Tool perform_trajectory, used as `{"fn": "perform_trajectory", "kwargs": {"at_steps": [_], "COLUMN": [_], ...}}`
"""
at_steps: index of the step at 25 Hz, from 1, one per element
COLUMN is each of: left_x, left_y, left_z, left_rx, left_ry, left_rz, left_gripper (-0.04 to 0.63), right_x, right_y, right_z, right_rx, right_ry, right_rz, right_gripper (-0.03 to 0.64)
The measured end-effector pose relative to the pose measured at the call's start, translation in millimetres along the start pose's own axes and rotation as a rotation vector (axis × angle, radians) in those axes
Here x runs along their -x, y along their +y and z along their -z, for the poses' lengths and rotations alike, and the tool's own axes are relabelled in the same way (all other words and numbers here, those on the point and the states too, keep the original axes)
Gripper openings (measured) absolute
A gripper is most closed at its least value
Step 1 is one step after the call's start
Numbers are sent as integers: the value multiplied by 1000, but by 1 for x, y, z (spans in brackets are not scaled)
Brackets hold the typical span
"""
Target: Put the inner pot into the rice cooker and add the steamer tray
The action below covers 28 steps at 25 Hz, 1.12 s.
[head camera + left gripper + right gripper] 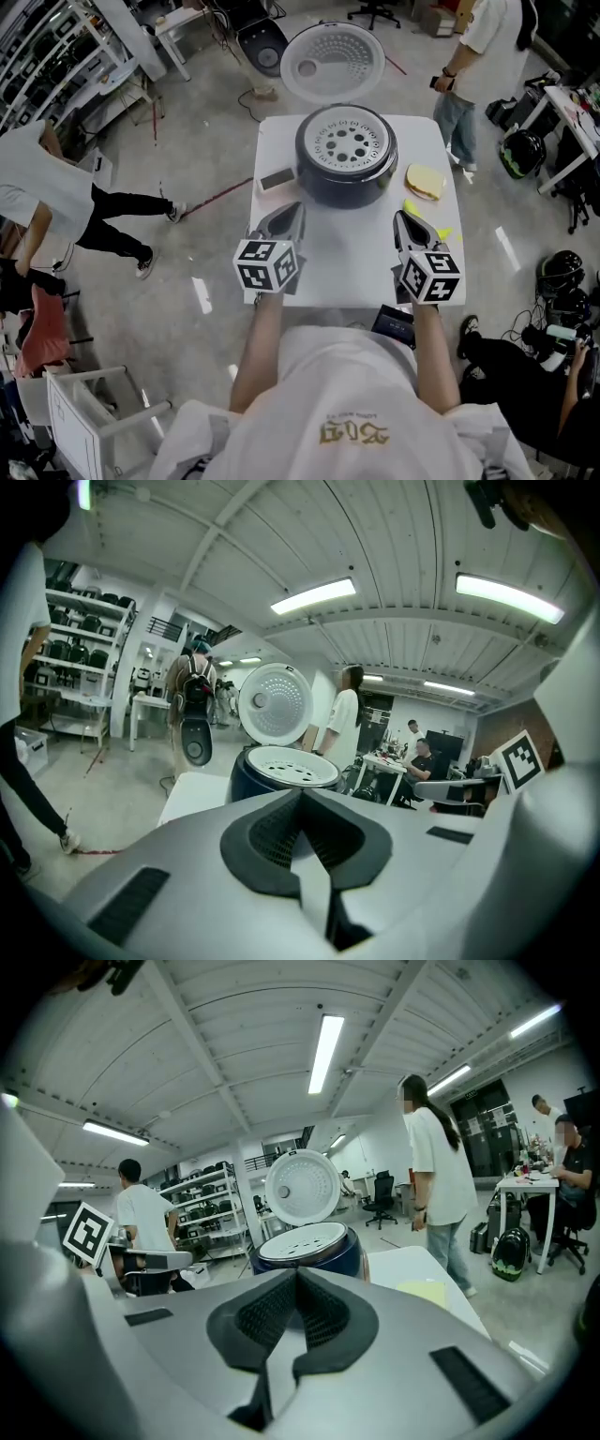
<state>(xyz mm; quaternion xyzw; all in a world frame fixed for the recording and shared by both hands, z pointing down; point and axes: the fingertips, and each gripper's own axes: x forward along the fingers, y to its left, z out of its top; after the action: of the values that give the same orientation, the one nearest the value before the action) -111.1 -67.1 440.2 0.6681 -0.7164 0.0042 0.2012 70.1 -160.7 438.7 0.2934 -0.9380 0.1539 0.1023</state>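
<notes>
The dark blue rice cooker (347, 186) stands mid-table with its white lid (333, 58) swung open at the far side. A white steamer tray (347, 142) with round holes sits in its mouth and hides whatever is below it. My left gripper (292, 212) hovers near the cooker's front left, jaws shut and empty. My right gripper (401, 221) hovers at the front right, also shut and empty. The left gripper view shows the cooker (246, 782) and tray (286, 761) beyond the closed left gripper (302, 803). The right gripper view shows the cooker (330, 1258) and tray (302, 1239) beyond the closed right gripper (295, 1279).
On the white table (347, 272) lie a small grey box (275, 180) left of the cooker, a yellow sponge-like pad (425, 181) to its right and a yellow-green scrap (418, 210). A dark device (394, 323) lies at the near edge. A person (478, 56) stands far right, another person (56, 197) at the left.
</notes>
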Motion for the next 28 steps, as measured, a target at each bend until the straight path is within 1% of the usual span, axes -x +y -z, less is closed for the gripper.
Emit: {"fn": "perform_trajectory", "kwargs": {"at_steps": [8,13,28], "left_x": [7,7,3], "left_y": [-2,-9,-4], "left_z": [4,8,12], "left_rx": [-8,-8,10], "left_ry": [-2,6,20], "left_rz": [10,18,14], "left_gripper": [14,14,15], "right_x": [4,11,5], "right_y": [8,5,2], "right_z": [5,7,10], "right_rx": [6,4,-2], "right_ry": [-2,0,14], "right_rz": [-8,-6,-19], "right_gripper": [9,9,9]}}
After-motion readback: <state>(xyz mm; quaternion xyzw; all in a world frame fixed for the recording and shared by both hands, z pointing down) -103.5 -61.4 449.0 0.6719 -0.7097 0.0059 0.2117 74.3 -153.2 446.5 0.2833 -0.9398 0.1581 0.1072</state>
